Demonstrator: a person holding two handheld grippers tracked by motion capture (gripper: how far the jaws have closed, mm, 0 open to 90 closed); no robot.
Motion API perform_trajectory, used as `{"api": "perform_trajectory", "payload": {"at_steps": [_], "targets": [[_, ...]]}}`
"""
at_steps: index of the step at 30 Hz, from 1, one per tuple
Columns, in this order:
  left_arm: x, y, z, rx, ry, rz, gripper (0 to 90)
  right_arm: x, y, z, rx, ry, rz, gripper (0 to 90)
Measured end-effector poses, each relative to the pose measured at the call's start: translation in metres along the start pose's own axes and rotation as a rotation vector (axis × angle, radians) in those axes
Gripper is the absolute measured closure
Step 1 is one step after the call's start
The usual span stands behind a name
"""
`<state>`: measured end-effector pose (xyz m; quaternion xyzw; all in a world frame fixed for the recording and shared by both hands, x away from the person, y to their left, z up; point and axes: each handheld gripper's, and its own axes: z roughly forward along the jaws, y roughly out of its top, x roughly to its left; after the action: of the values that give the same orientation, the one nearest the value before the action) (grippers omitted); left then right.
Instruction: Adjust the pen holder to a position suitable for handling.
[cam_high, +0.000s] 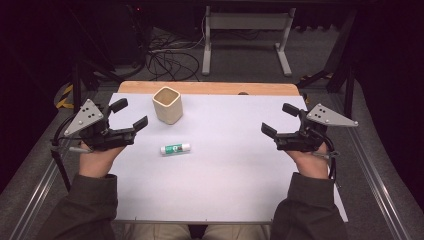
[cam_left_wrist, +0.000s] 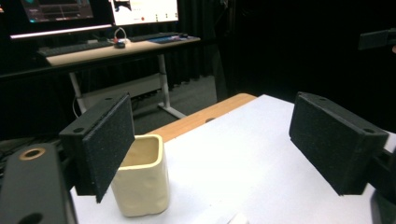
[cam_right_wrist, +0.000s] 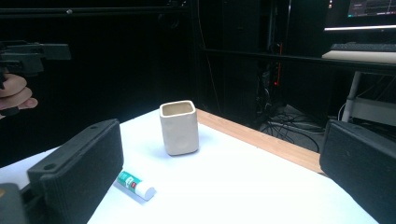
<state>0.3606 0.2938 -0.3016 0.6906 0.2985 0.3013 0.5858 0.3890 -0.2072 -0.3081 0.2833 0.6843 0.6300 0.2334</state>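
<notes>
Glue stick (cam_high: 175, 148) lying free, both grippers wide and empty.

The glue stick lies on its side on the white surface (cam_high: 225, 175), near the front of the cup (cam_high: 167, 105) but apart from it, and closer to the left gripper (cam_high: 131, 116) than to the right gripper (cam_high: 277, 121). Both sets of jaws stand wide, holding nothing, raised at either edge. Judging by the layout, the stick probably goes into the cup: the left gripper should come down over its middle, jaws across the short width, close firmly since it can roll, then tip it upright over the cup's open mouth.
</notes>
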Motion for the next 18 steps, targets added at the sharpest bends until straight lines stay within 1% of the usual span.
{"api": "perform_trajectory", "payload": {"at_steps": [2, 4, 5, 6, 9, 12, 14, 18], "targets": [[0.001, -0.002, 0.005, 0.009, -0.022, -0.006, 17.1, 0.000, 0.000, 0.000, 0.001, 0.001, 0.002, 0.2], [0.001, -0.002, 0.007, 0.014, -0.028, -0.005, 18.0, 0.000, 0.000, 0.000, 0.003, 0.001, 0.003, 0.2], [0.001, -0.004, 0.012, 0.026, -0.045, -0.009, 18.8, 0.000, 0.000, -0.001, 0.005, 0.002, 0.003, 0.2], [0.001, -0.004, 0.012, 0.026, -0.045, -0.009, 19.4, 0.000, 0.000, -0.001, 0.005, 0.002, 0.004, 0.2], [0.000, -0.006, 0.020, 0.051, -0.069, -0.015, 19.8, 0.000, 0.000, -0.001, 0.006, 0.008, 0.008, 0.2], [-0.003, -0.009, 0.028, 0.065, -0.082, -0.004, 19.8, 0.001, 0.000, -0.001, 0.009, 0.013, 0.003, 0.2], [-0.003, -0.011, 0.033, 0.073, -0.083, 0.005, 19.6, 0.001, 0.000, 0.000, 0.011, 0.013, 0.001, 0.2], [-0.001, -0.016, 0.042, 0.092, -0.091, 0.001, 19.2, 0.001, -0.001, 0.000, 0.019, 0.011, 0.007, 0.1]]}}
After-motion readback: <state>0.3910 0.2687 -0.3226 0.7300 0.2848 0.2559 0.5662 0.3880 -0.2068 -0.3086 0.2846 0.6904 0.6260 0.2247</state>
